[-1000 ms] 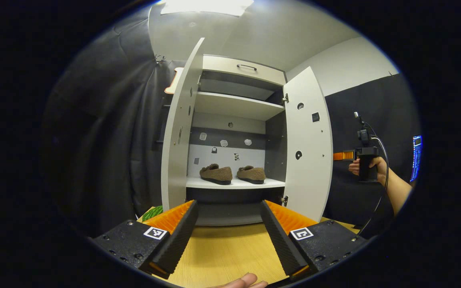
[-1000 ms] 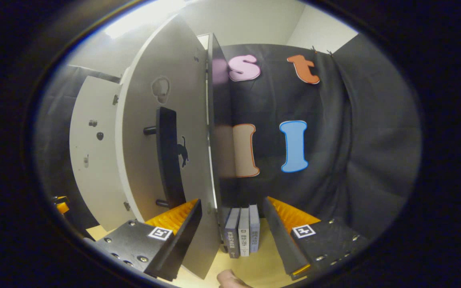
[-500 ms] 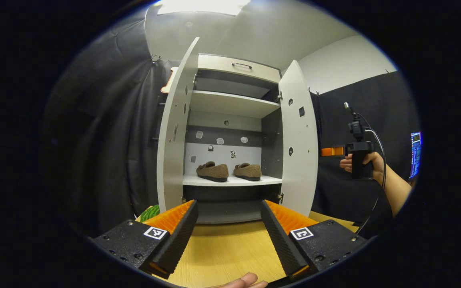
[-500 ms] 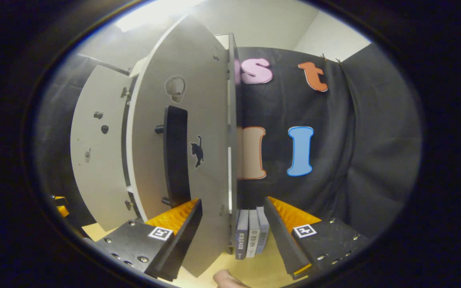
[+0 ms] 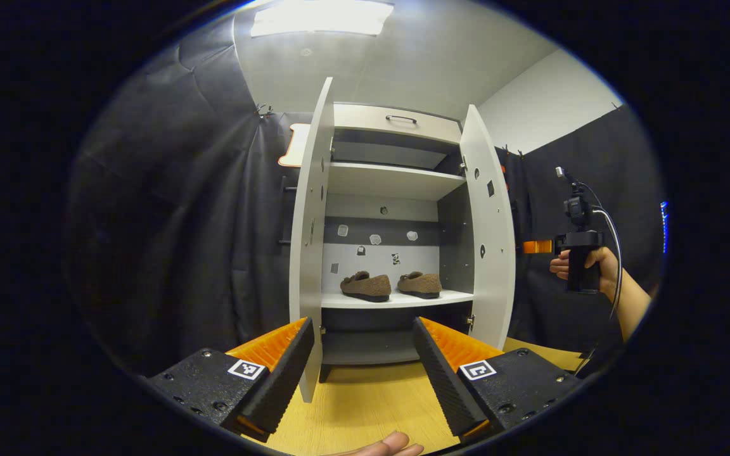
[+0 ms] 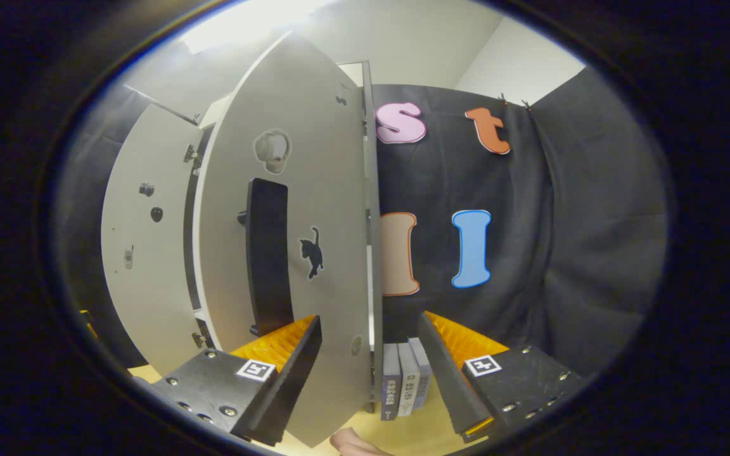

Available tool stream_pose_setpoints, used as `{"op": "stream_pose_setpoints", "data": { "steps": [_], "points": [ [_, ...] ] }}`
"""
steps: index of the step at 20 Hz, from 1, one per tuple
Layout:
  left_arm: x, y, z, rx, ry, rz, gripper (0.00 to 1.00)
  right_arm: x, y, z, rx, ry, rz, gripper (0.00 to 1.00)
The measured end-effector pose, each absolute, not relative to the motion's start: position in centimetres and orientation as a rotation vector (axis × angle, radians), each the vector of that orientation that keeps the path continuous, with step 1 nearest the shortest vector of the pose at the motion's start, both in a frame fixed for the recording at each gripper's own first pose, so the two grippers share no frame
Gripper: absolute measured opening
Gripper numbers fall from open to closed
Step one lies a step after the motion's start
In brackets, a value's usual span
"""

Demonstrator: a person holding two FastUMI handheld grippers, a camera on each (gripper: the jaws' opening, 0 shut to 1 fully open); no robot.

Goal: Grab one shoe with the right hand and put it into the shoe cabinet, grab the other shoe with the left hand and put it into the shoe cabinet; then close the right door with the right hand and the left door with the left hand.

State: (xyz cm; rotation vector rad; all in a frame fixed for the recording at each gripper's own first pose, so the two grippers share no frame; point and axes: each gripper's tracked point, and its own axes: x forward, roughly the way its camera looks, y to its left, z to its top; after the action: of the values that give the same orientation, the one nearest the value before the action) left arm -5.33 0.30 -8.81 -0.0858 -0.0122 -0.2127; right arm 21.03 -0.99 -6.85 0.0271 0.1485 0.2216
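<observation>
Both shoes (image 5: 365, 286) are in the cabinet (image 5: 397, 190), and its two doors are not closed.

Your left gripper (image 5: 362, 354) is released, with fingers spread, in front of the cabinet above the table (image 5: 365, 405). The shoes lie side by side on the cabinet's lower shelf. Your right gripper (image 6: 371, 367) is also released: the edge of the right door (image 6: 314, 209) stands between its fingers, pressed by neither. From the left gripper view it is right of the cabinet. The left door (image 5: 309, 234) stands edge-on.
</observation>
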Motion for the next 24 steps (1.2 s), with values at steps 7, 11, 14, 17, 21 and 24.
{"op": "stream_pose_setpoints", "data": {
  "steps": [7,11,14,17,21,24],
  "points": [
    [-5.0,1.7,-9.2,-0.084,0.027,-0.192,0.96,20.5,2.1,-5.8,0.023,0.058,0.207,0.94],
    [-4.6,3.2,-9.2,-0.061,0.029,-0.171,0.96,19.6,1.8,-6.9,0.008,0.080,0.192,0.95],
    [-3.9,4.8,-9.7,-0.040,0.045,-0.145,0.96,18.2,1.5,-6.8,-0.020,0.085,0.187,0.96],
    [-3.5,6.3,-9.7,-0.092,0.071,-0.143,0.96,15.9,2.3,-7.1,-0.015,0.094,0.220,0.95],
    [-1.8,12.0,-9.4,-0.045,0.048,-0.060,0.95,12.0,2.7,-7.4,-0.025,0.116,0.241,0.98],
    [-0.2,15.1,-9.2,-0.080,0.060,-0.053,0.92,9.1,2.9,-8.1,-0.046,0.152,0.228,0.96]
  ]
}}
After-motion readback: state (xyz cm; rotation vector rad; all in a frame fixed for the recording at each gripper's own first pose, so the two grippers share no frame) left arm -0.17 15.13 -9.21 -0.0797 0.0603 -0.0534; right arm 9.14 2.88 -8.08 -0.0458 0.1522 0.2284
